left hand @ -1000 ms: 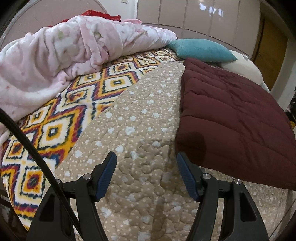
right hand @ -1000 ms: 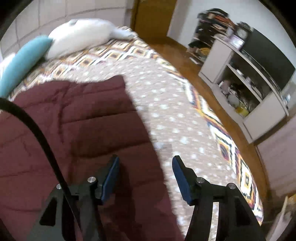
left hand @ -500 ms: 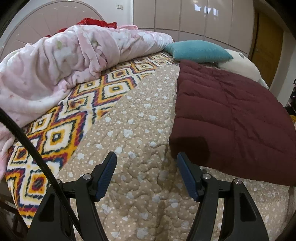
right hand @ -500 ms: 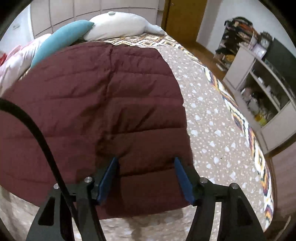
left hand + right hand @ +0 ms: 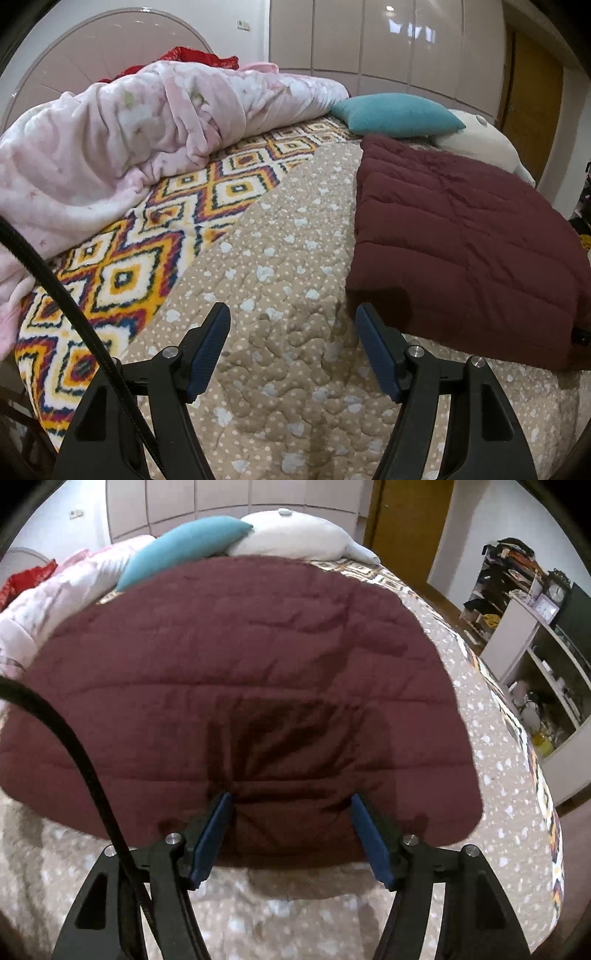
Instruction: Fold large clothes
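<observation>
A dark maroon quilted jacket (image 5: 240,686) lies flat on the beige spotted bedspread (image 5: 280,258). In the left wrist view the jacket (image 5: 461,236) lies to the right. My left gripper (image 5: 291,325) is open and empty, over the bedspread just left of the jacket's near left corner. My right gripper (image 5: 291,812) is open, its blue pads on either side of the jacket's near edge, with fabric bunched between them.
A crumpled pink blanket (image 5: 129,140) lies at the back left on a bright diamond-patterned cover (image 5: 122,273). A teal pillow (image 5: 399,114) and a white pillow (image 5: 295,535) lie behind the jacket. A white shelf unit (image 5: 543,672) stands right of the bed.
My right gripper has swung left and come down onto the jacket's near edge. The left wrist view has pulled back slightly; the left gripper stays open.
</observation>
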A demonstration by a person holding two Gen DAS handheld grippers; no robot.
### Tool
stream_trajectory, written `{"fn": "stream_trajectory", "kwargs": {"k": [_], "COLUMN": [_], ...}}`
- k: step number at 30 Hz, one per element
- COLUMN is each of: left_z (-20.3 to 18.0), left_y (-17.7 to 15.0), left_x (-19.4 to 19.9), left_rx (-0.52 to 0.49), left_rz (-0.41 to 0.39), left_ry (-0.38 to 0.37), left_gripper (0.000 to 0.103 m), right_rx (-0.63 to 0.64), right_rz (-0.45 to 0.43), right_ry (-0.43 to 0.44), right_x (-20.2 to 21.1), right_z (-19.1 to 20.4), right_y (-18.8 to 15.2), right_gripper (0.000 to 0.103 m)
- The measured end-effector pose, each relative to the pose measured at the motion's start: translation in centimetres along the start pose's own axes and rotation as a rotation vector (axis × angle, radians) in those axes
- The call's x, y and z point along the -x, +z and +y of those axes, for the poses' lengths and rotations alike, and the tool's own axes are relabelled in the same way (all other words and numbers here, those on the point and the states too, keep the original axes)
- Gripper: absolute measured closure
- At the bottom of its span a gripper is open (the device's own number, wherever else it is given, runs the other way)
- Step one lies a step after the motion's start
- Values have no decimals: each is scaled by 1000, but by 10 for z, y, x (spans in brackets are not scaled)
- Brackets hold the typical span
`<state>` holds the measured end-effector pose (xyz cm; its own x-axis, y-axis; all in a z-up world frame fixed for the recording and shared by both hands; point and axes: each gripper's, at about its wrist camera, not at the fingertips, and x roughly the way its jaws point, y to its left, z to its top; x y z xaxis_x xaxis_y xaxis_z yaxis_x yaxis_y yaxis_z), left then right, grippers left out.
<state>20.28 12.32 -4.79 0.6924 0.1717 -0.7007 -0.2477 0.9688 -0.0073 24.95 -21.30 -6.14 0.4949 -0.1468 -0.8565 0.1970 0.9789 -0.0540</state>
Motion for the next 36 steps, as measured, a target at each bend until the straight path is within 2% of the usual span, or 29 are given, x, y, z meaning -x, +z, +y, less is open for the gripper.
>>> {"fn": "stream_trajectory", "kwargs": {"k": [3,7,12,16,25,33,36], "left_z": [3,0,-15,-26,-37,-43,-40], "left_y": [0,0,-13,-27,-48,-60,-63], "left_x": [7,26,62,96,194,257,274], "left_rx": [16,22,-20,-69,-82,-95,-87], "left_rz": [-31,-113,-247,-280,-359,-479,-500], "left_ry": [1,28,70,13,-56,52,20], "left_gripper": [33,33,23,17,9,5,4], "right_rx": [4,-1,-24,-27,-17,-41,-48], "right_rz": [-24,-71,-147,-217,-286,-311,-317], "right_ry": [-2,16,16,-4,14,-17,-15], "right_x": [13,51,99,126,156,172,176], "right_z": [-1,-13,-37,-49,-56,-70,-74], "right_y": [-2,-19,-64,-106,-145,-169,-174], "right_gripper": [32,32,31,30,28,27,27]}}
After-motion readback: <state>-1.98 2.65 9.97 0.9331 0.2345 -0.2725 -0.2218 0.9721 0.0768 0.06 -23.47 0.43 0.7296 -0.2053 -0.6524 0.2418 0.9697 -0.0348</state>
